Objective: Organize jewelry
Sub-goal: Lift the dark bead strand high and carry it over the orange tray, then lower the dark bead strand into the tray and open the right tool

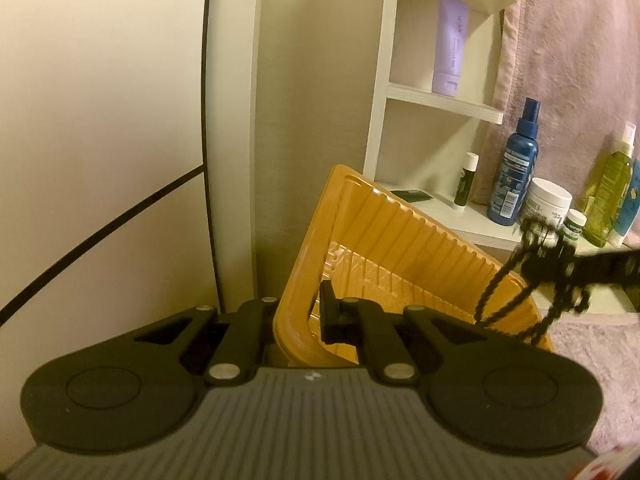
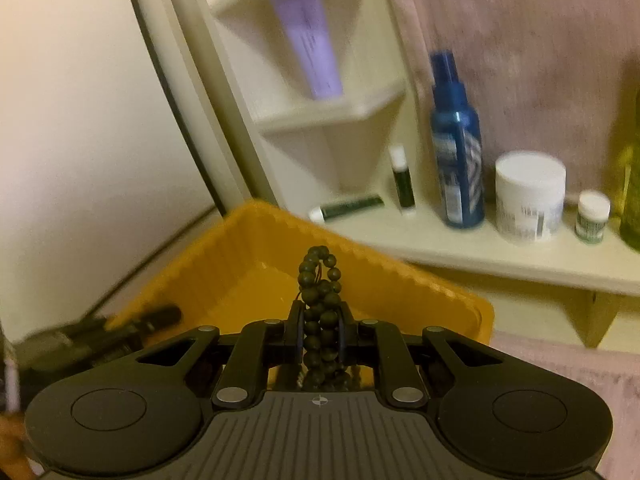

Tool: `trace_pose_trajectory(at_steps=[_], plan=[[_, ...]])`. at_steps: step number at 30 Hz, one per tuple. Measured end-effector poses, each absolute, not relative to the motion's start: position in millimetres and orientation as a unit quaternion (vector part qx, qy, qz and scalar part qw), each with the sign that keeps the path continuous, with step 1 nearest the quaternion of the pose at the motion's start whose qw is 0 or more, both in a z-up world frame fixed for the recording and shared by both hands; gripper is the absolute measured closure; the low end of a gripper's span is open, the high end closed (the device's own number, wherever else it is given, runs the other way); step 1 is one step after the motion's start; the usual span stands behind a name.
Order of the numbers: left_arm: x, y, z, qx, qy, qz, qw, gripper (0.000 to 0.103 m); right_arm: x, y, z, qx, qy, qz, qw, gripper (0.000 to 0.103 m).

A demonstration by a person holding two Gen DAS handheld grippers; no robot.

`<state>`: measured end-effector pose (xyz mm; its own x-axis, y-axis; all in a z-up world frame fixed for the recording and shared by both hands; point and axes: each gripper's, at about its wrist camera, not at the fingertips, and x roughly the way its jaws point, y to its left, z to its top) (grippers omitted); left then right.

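A ribbed orange tray (image 1: 400, 248) stands tilted up, and my left gripper (image 1: 300, 312) is shut on its near rim, one finger inside the wall and the other hidden behind it. My right gripper (image 2: 320, 312) is shut on a bunch of dark bead strings (image 2: 316, 268), whose top loops stick up above the tray (image 2: 248, 248). In the left wrist view the right gripper (image 1: 548, 264) comes in from the right over the tray's right corner, with the bead strings (image 1: 496, 292) dangling toward the rim. The left gripper (image 2: 160, 316) shows blurred at the tray's left edge.
Behind the tray stands a white corner shelf (image 1: 444, 100) with a purple tube (image 1: 450, 44). On its low ledge are a lip balm stick (image 2: 402, 180), a blue spray bottle (image 2: 456, 148), a white jar (image 2: 528, 196), a small jar (image 2: 592, 216) and green bottles (image 1: 612, 192). Pink fuzzy cloth (image 1: 580, 60) covers the right.
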<state>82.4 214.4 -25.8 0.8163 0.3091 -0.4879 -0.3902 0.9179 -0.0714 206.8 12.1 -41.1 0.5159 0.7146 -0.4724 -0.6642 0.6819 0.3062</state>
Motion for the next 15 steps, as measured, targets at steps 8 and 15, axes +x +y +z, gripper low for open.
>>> trace_pose_trajectory(at_steps=[8,15], plan=[[82.7,215.3,-26.1,-0.085,0.242,0.185,0.949,0.096,215.3,23.3,-60.3,0.011,0.324,0.374,0.869,0.087],[85.9,216.3,-27.7,-0.084,0.245,0.187,0.947,0.096,216.9,24.1,-63.5,0.010,0.333,0.378,0.864,0.063]])
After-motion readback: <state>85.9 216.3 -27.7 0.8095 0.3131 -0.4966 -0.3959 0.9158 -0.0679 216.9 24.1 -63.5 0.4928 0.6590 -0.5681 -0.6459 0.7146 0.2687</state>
